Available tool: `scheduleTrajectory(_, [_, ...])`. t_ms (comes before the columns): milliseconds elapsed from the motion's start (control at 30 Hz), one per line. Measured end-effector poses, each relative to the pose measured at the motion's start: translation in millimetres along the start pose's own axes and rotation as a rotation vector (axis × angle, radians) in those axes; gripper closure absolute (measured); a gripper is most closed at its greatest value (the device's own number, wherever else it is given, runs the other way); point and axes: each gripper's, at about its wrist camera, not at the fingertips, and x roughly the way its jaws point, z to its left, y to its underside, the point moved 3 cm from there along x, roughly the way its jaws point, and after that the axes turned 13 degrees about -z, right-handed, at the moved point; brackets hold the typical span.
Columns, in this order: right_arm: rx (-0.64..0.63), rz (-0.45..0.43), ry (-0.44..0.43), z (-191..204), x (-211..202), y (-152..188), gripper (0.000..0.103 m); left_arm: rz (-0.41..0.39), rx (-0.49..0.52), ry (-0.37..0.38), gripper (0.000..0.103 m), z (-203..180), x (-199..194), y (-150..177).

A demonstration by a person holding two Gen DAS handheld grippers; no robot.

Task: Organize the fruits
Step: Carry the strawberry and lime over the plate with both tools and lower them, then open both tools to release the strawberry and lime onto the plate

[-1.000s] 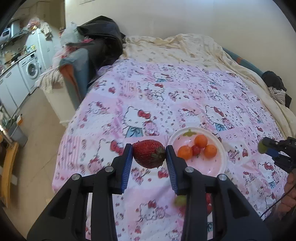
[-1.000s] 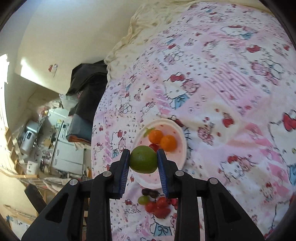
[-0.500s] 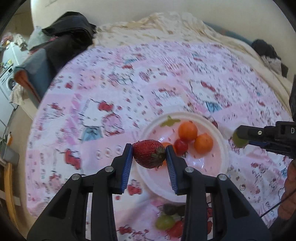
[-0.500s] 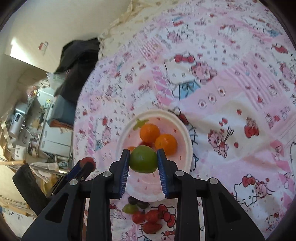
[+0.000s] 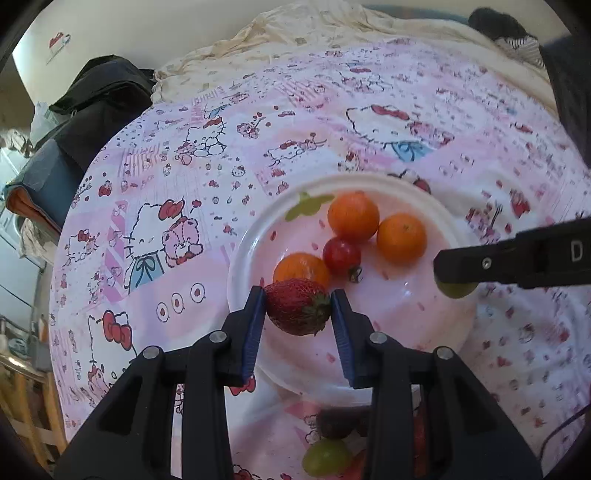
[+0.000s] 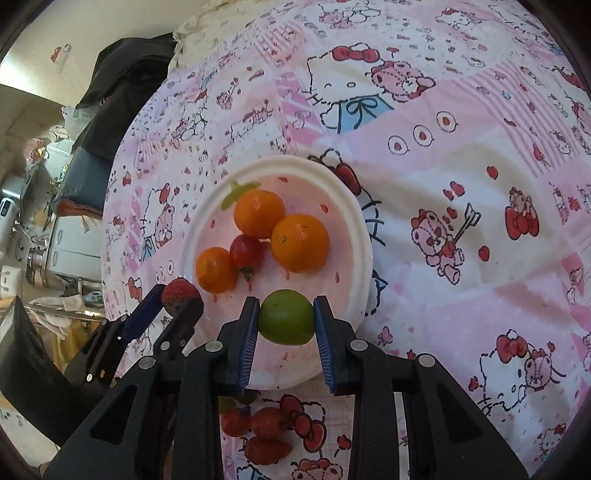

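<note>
A white plate lies on the pink cartoon-print bedspread and holds three oranges and a red cherry tomato. My left gripper is shut on a strawberry just above the plate's near left part. Over the plate's near right part, my right gripper is shut on a green lime; in the left wrist view its finger shows with the lime under it.
Loose fruit lies on the bedspread in front of the plate: a green grape, a dark grape and strawberries. Dark clothing is heaped at the bed's far left, a cream blanket along the far side. Furniture stands left of the bed.
Both grippers have come down and forward over the plate, which now looks much larger. The strawberry and the lime stay gripped. The left gripper has rolled.
</note>
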Motion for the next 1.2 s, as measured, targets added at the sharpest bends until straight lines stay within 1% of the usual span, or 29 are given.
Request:
scheduleTrajectory(100, [-0.014,0.017,0.025,-3,5,2,0.071,0.003,0.026,-0.01,0.07,-3,2,4])
scheduleTrajectory(233, [-0.008,0.032,0.055,-5,9,8,0.071,0.031,0.021,-0.012,0.07,-3,8,11])
scheduleTrajectory(367, [-0.009,0.049,0.059,-5,13,11,0.07,0.03,0.028,-0.004,0.07,-5,8,14])
scheduleTrajectory(567, [-0.002,0.049,0.057,-6,13,11,0.069,0.073,-0.022,0.037,0.07,-3,14,15])
scheduleTrajectory(600, [0.002,0.049,0.056,-7,12,10,0.069,0.083,-0.035,0.048,0.064,-2,14,16])
scheduleTrajectory(633, [0.006,0.048,0.055,-7,12,9,0.068,0.088,-0.046,0.049,0.046,0,13,16])
scheduleTrajectory(667, [0.012,0.046,0.048,-7,11,8,0.067,0.083,-0.056,0.049,0.04,1,12,16])
scheduleTrajectory(700, [0.015,0.045,0.043,-7,11,7,0.06,0.071,-0.068,0.051,0.029,3,9,15])
scheduleTrajectory(733, [0.025,0.037,0.023,-6,10,6,0.053,0.057,-0.081,0.052,0.026,5,7,13])
scheduleTrajectory(767, [0.031,0.03,0.018,-6,8,4,0.051,0.054,-0.091,0.057,0.025,7,5,11])
scheduleTrajectory(833, [0.046,0.014,0.008,-7,4,1,0.039,0.068,-0.117,0.077,0.024,9,3,9])
scheduleTrajectory(867, [0.056,0.005,-0.004,-6,2,-1,0.037,0.073,-0.137,0.091,0.024,12,1,8])
scheduleTrajectory(933, [0.068,-0.022,-0.032,-5,-5,-6,0.027,0.065,-0.166,0.089,0.024,18,-6,6])
scheduleTrajectory(967, [0.062,-0.041,-0.031,-4,-10,-9,0.024,0.054,-0.178,0.097,0.024,21,-12,3])
scheduleTrajectory(1000, [0.054,-0.057,-0.026,-2,-15,-10,0.017,0.049,-0.182,0.101,0.024,22,-16,1])
scheduleTrajectory(1033, [0.042,-0.075,-0.024,0,-22,-11,0.015,0.041,-0.186,0.1,0.024,25,-21,-1])
scheduleTrajectory(1200, [0.018,-0.134,-0.044,12,-50,-8,0.015,0.003,-0.206,0.08,0.024,36,-45,-6])
